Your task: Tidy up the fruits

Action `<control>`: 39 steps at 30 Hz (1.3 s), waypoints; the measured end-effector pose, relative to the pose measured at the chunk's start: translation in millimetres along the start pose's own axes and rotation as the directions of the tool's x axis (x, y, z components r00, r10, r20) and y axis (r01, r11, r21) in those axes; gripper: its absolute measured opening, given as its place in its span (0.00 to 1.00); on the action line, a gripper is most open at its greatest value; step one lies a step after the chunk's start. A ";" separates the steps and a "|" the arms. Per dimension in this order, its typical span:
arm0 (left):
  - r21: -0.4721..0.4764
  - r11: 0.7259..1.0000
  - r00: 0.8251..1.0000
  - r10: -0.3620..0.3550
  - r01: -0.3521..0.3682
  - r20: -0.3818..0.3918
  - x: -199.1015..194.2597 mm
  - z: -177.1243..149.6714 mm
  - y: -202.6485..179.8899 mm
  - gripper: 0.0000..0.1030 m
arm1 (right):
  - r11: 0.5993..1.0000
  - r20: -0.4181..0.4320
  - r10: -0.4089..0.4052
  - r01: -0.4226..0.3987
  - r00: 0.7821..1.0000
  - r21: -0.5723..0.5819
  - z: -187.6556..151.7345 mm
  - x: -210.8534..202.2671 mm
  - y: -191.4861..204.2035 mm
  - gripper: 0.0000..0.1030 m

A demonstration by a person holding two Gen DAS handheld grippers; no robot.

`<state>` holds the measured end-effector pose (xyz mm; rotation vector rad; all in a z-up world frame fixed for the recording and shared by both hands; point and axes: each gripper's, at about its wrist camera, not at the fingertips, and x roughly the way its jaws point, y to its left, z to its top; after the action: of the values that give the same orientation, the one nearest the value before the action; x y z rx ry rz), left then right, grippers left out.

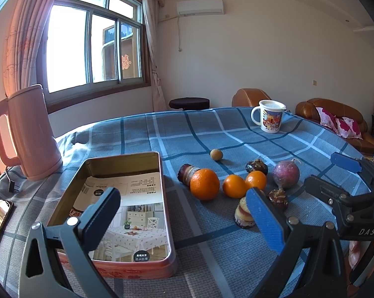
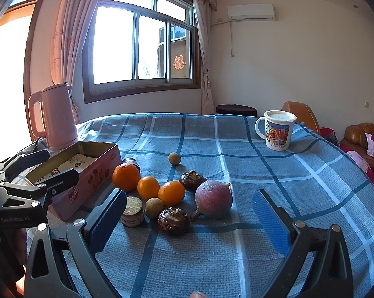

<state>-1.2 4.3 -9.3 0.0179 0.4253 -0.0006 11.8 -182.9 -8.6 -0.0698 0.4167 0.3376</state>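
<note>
Both grippers are released and hold nothing: left gripper (image 1: 184, 213) hangs over the tin's (image 1: 170, 223) right edge; right gripper (image 2: 189, 217) hovers above the fruits (image 2: 172, 192); these lie loose on the cloth (image 2: 236, 149) right of the tin, oranges (image 1: 204, 184) nearest it, radish (image 2: 213, 199) farther right; mug (image 2: 277, 130) well beyond.

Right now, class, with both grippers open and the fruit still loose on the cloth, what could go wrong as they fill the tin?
1. The three oranges touch; gripping one may nudge the others into rolling.
2. The round purple fruit looks wide for the right gripper and might slip.
3. The left gripper hovers near the tin and could knock its rim.
</note>
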 end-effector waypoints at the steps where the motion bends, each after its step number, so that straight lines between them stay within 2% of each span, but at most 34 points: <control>1: 0.001 1.000 1.000 0.000 0.000 -0.001 0.6 -0.9 0.4 1.00 | 1.000 -0.001 0.001 -0.001 1.000 0.001 -0.4 0.1 -0.2 0.99; 14: 0.001 1.000 1.000 -0.002 0.002 -0.011 4.5 -5.9 -2.2 1.00 | 1.000 -0.010 -0.004 0.004 1.000 0.015 -4.4 -0.2 -6.4 0.99; 19: 0.003 0.999 0.999 -0.037 0.037 -0.021 7.1 -5.8 -9.8 1.00 | 0.999 -0.026 -0.044 0.045 0.999 0.027 -4.2 4.8 -15.3 0.99; 22: 0.028 0.998 0.998 -0.063 0.064 -0.028 9.8 -4.3 -21.7 0.99 | 0.995 -0.045 -0.053 0.056 0.998 0.077 -4.2 10.6 -30.4 0.99; 25: 0.055 0.994 0.994 -0.097 0.099 -0.052 16.5 -3.0 -36.1 0.92 | 0.993 -0.064 -0.072 0.077 0.995 0.088 -2.3 18.5 -39.9 0.98; 27: 0.070 0.990 0.991 -0.117 0.122 -0.072 21.9 -1.1 -44.3 0.85 | 0.993 -0.086 -0.077 0.084 0.993 0.088 0.0 24.9 -43.7 0.89; 29: 0.076 0.986 0.985 -0.138 0.146 -0.099 27.2 0.4 -50.4 0.79 | 0.992 -0.116 -0.057 0.069 0.992 0.106 2.0 33.5 -49.8 0.85; 32: 0.088 0.979 0.976 -0.169 0.182 -0.141 35.1 0.7 -59.4 0.77 | 0.991 -0.157 -0.035 0.054 0.987 0.120 4.2 46.5 -53.9 0.85; 35: 0.087 0.975 0.963 -0.185 0.205 -0.195 44.7 -1.6 -64.2 0.60 | 0.992 -0.200 -0.016 0.040 0.980 0.118 5.6 58.5 -52.5 0.80; 39: 0.081 0.971 0.951 -0.199 0.223 -0.238 53.5 -2.2 -67.8 0.52 | 0.993 -0.254 0.003 0.026 0.967 0.112 5.5 72.1 -48.9 0.71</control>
<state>46.3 -63.3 -34.6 0.0782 0.6562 -0.2352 92.3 -206.0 -33.1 -0.0032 0.6889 0.2932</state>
